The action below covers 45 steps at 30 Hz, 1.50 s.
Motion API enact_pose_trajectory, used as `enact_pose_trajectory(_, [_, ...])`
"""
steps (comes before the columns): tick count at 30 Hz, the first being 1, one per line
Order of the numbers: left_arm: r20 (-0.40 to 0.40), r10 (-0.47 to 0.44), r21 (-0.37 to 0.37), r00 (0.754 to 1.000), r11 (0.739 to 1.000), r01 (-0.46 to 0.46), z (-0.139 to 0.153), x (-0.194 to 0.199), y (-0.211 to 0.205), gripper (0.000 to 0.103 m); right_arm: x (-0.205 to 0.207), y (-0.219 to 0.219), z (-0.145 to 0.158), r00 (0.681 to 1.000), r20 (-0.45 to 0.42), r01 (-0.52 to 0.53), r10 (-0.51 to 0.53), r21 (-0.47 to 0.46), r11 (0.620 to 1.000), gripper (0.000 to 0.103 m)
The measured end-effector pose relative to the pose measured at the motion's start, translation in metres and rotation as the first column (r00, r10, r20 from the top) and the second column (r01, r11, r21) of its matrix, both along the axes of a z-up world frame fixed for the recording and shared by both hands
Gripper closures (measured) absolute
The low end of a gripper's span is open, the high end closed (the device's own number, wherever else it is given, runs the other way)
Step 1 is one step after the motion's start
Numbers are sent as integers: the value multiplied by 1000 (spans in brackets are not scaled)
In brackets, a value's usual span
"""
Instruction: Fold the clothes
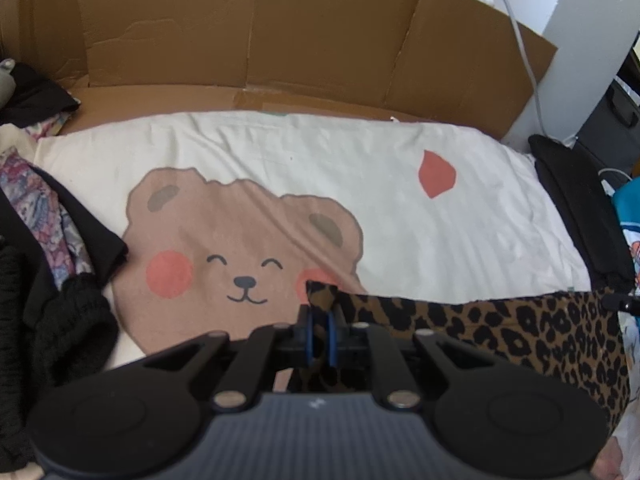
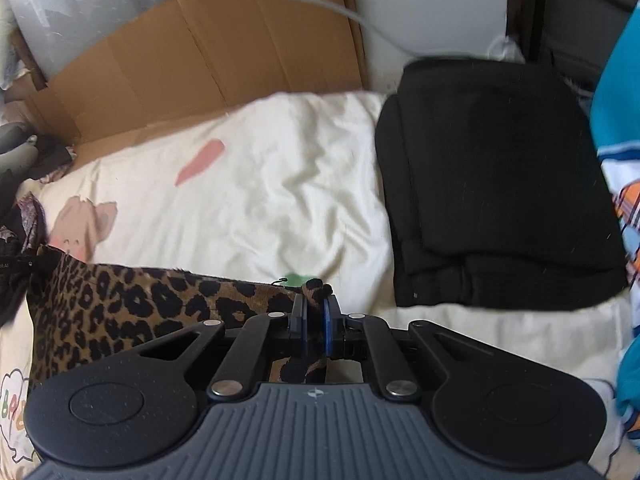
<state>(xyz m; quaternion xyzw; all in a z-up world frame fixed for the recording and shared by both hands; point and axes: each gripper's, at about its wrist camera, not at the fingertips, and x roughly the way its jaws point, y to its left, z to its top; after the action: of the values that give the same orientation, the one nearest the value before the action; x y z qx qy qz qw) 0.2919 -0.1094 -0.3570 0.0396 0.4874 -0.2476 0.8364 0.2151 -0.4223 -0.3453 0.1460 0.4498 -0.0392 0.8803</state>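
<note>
Little writing can be read: coloured bubble letters on the sheet point(image 2: 248, 184) at the lower left of the right wrist view are cut off by the frame, and a small white tag on the black knit point(image 2: 12, 276) at the left edge is too small to make out.

The left claw point(image 1: 320, 332) is pinched tight on one corner of the leopard cloth point(image 1: 500, 332), a tuft of it poking up between the blue pads. The right claw point(image 2: 315, 332) grips the other corner the same way. The cloth stretches taut between them, over the near part of the bed; its lower part is hidden behind both claws.

The sheet, with a bear print point(image 1: 236, 248), lies bare beyond the cloth up to the cardboard point(image 1: 248, 36) at the back. A folded black stack point(image 2: 496, 184) sits on the sheet's right edge, and a heap of dark and patterned clothes point(image 1: 52, 240) crowds its left edge. A teal garment point(image 2: 616, 92) at far right is cut off and blurred.
</note>
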Motion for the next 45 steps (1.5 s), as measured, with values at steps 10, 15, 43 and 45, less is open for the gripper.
enact_pose_trajectory(10, [-3,-12,54,1000,998,12,-35,2,-13,94,22,10,-32,996,-72,-48,46,-28,998,97])
enact_pose_trajectory(15, [-2,10,2,1000,1000,-10,-32,1,-4,93,20,18,-24,996,-77,-56,48,-99,993,91])
enact_pose_trajectory(43, [78,-250,-120,965,959,258,-1,-84,-93,97,12,102,16,952,118,-276,283,-73,958,91])
enact_pose_trajectory(45, [75,-252,-108,965,960,259,-8,-83,-97,98,19,107,10,951,104,-285,292,-80,955,91])
